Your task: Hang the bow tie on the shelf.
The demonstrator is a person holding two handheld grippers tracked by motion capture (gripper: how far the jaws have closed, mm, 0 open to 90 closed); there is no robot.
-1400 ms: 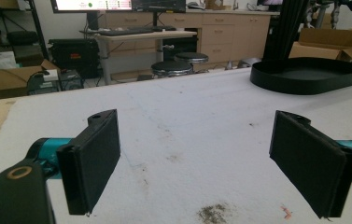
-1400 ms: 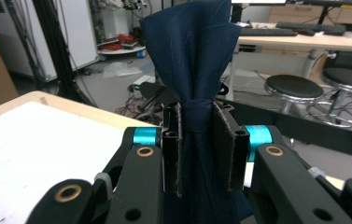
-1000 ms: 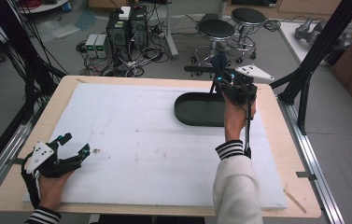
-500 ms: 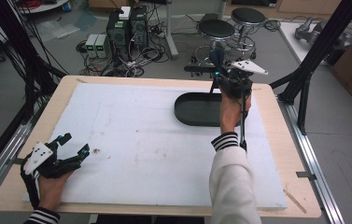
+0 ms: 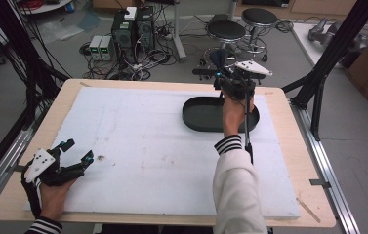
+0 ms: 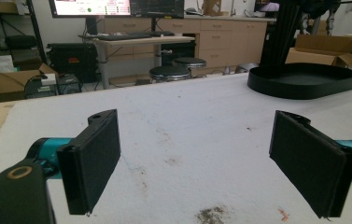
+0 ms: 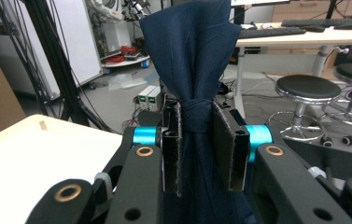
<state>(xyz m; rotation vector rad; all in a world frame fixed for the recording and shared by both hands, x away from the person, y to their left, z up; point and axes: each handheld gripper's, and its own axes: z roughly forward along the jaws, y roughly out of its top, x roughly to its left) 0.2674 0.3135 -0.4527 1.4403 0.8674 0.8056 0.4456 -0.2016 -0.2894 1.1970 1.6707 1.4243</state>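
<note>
A dark blue cloth point(image 7: 194, 60) is bunched between the jaws of my right gripper point(image 7: 198, 135), which is shut on it and held high above the table's far side. In the high view that right gripper point(image 5: 220, 66) hovers over the far rim of a black oval tray point(image 5: 201, 116), and the blue cloth point(image 5: 217, 57) pokes up past its jaws. My left gripper point(image 5: 76, 152) rests low at the near left corner of the white mat point(image 5: 142, 146), open. The left gripper view shows its pads point(image 6: 96, 154) wide apart with nothing between them, and the black tray point(image 6: 304, 80) far off.
The wooden table edge point(image 5: 289, 146) frames the mat. Black frame posts point(image 5: 337, 53) stand at the right and left. Beyond the far edge are stools point(image 5: 226, 30), computer boxes point(image 5: 132, 27) and cables on the floor. A small dirt spot point(image 5: 101, 157) marks the mat.
My right gripper has lifted and moved away from me, from over the tray to its far rim, carrying the cloth. The left gripper has stayed put.
</note>
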